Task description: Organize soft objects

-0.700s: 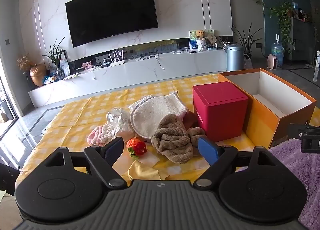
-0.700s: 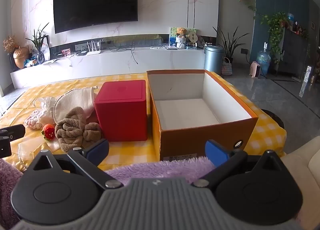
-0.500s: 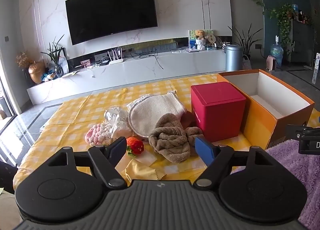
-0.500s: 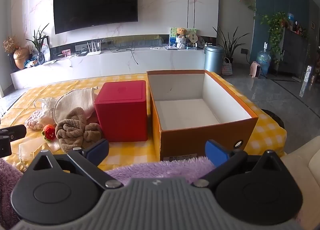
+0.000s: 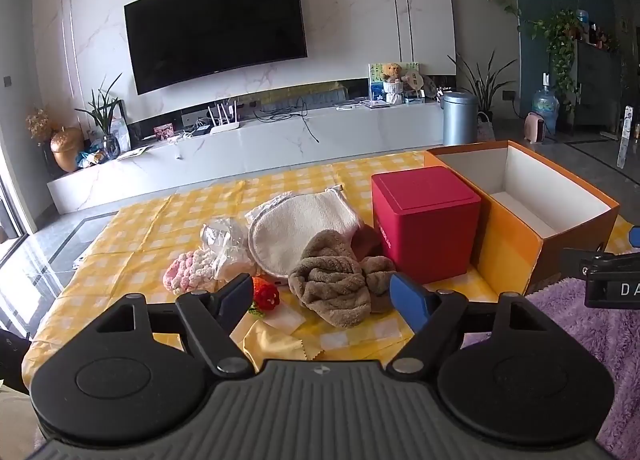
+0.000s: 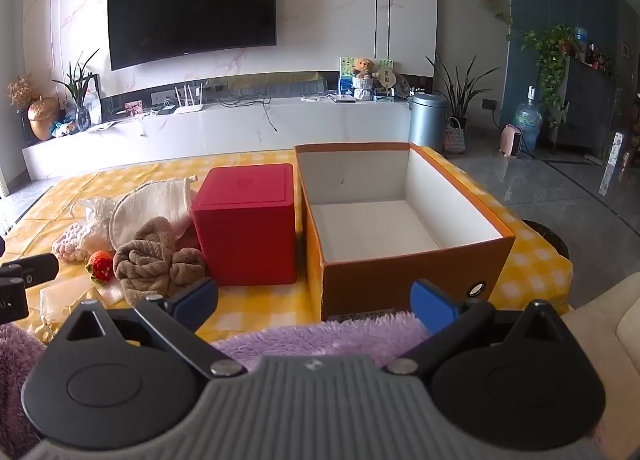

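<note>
A crumpled brown towel (image 5: 336, 280) (image 6: 156, 262) lies on the yellow checked tablecloth (image 5: 160, 220), beside a knitted red strawberry (image 5: 266, 294) (image 6: 100, 265), a pink knitted piece (image 5: 186, 276) (image 6: 70, 244) and a cream cloth mitt (image 5: 296, 228) (image 6: 152, 204). An orange cardboard box (image 5: 516, 244) (image 6: 400, 276) stands open and empty at the right. My left gripper (image 5: 324, 294) is open, short of the towel, nothing between its fingers. My right gripper (image 6: 316, 298) is open before the box, over a purple fluffy cloth (image 6: 320, 334) (image 5: 580, 324).
A red cube box (image 5: 426, 220) (image 6: 248, 224) stands between the soft pile and the orange box. A clear plastic bag (image 5: 224, 238) lies by the pink piece, a yellow cloth (image 5: 276, 344) at the table's near edge. Beyond is a TV wall and bench.
The left gripper has drifted slightly so the pile sits a little lower left in its view. The right gripper has hardly moved. Both stay open.
</note>
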A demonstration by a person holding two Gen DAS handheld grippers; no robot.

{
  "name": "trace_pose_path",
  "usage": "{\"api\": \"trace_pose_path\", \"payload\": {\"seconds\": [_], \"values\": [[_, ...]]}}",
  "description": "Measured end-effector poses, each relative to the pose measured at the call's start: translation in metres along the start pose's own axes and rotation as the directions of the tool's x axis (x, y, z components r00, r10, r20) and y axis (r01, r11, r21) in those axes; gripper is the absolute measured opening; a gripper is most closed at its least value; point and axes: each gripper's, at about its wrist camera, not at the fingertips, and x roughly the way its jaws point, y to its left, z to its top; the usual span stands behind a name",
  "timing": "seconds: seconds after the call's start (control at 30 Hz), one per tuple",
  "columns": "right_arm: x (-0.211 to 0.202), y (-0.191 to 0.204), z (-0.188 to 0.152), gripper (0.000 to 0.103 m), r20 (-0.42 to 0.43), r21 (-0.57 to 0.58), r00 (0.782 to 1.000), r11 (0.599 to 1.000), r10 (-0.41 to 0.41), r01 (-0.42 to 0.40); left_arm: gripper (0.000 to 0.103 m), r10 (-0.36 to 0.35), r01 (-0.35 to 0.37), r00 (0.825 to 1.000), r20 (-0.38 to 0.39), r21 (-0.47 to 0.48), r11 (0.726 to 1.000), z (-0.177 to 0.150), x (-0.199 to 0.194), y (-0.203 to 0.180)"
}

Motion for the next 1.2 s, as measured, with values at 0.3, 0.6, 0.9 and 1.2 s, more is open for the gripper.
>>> {"api": "trace_pose_path", "payload": {"seconds": [0.3, 0.6, 0.9, 1.2], "values": [[-0.0015, -0.003, -0.0033, 0.101, 0.014, 0.004, 1.0, 1.0, 0.001, -0.001, 0.089, -0.011, 0.011, 1.0, 0.007, -0.013, 1.0, -0.0006, -0.0021, 0.0017], [-0.0023, -0.0044, -0.0037, 0.101, 0.015, 0.007, 1.0, 1.0, 0.001, -0.001, 0.089, -0.02, 0.02, 1.0, -0.002, -0.006, 1.0, -0.0011, -0.0033, 0.0005], [-0.002, -0.0037, -0.0041, 0.101, 0.011, 0.002, 1.0, 1.0, -0.002, 0.002, 0.089, -0.016, 0.016, 1.0, 0.004, -0.004, 1.0, -0.0014, -0.003, 0.0001], [-0.0007, -0.0031, -0.0044, 0.101, 0.006, -0.002, 1.0, 1.0, -0.003, 0.003, 0.088, -0.023, 0.023, 1.0, 0.008, -0.006, 1.0, 0.0008, -0.0044, -0.0007]]}}
